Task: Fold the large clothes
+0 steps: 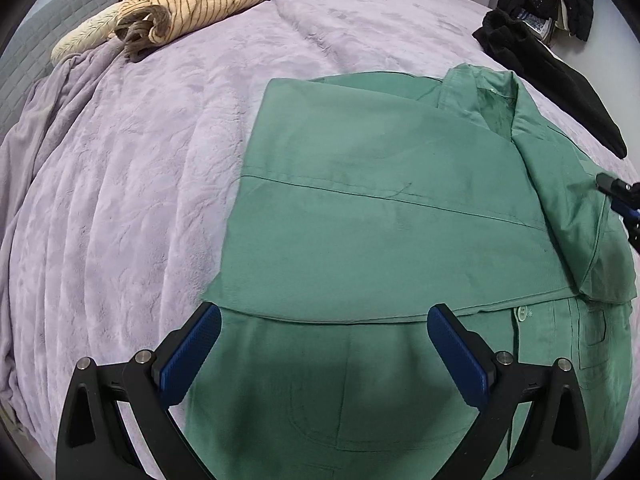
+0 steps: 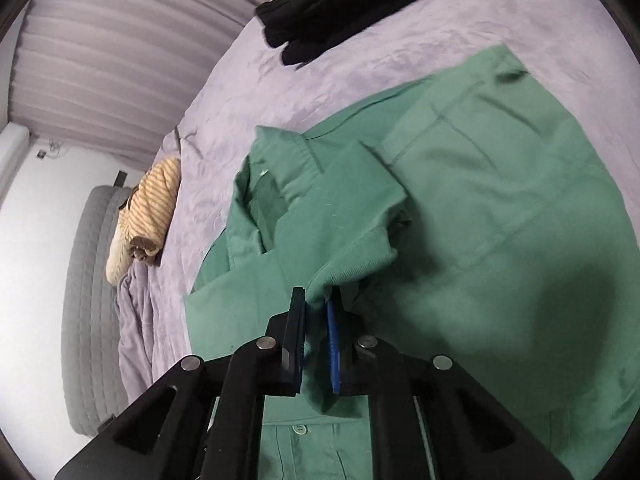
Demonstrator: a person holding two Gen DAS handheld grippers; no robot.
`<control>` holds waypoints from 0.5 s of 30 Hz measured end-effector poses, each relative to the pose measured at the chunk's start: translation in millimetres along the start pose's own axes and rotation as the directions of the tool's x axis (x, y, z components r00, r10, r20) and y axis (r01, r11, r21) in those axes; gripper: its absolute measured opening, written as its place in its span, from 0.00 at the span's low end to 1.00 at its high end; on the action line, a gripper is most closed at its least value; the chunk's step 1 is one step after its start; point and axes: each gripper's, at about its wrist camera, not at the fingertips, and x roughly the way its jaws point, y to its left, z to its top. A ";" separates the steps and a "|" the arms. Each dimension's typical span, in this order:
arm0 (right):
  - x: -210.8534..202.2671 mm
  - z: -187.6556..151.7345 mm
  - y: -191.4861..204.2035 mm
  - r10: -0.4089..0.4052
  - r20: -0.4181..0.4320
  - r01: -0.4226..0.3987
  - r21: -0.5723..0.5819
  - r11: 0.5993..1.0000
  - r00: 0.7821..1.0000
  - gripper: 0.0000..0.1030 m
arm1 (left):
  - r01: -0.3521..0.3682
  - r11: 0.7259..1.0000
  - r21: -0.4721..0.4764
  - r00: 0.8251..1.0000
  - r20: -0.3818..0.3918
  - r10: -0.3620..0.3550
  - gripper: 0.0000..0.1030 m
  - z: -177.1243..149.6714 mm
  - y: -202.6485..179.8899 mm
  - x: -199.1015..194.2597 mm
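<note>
A large green button shirt (image 1: pixel 380 216) lies on the lilac bed cover (image 1: pixel 132 208), its left side folded over the front. My left gripper (image 1: pixel 324 320) is open and empty, hovering over the shirt's lower part at the fold's edge. My right gripper (image 2: pixel 317 300) is shut on a bunched fold of the green shirt (image 2: pixel 460 220), the sleeve cuff, and holds it lifted over the shirt's front beside the collar (image 2: pixel 280 160). The right gripper's fingertip also shows at the right edge of the left wrist view (image 1: pixel 616 190).
A striped tan garment (image 1: pixel 188 4) lies bunched at the far left of the bed, near a grey padded headboard (image 2: pixel 92 300). Black clothes (image 1: pixel 556 80) lie at the far right edge. Curtains (image 2: pixel 120 52) hang behind the bed.
</note>
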 end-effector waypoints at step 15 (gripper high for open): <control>88.5 -106.2 105.3 -0.206 -0.290 0.040 -0.489 0.871 0.935 0.50 | 0.075 0.993 -0.092 0.995 -0.052 -0.080 1.00 1.8 50.3 12.8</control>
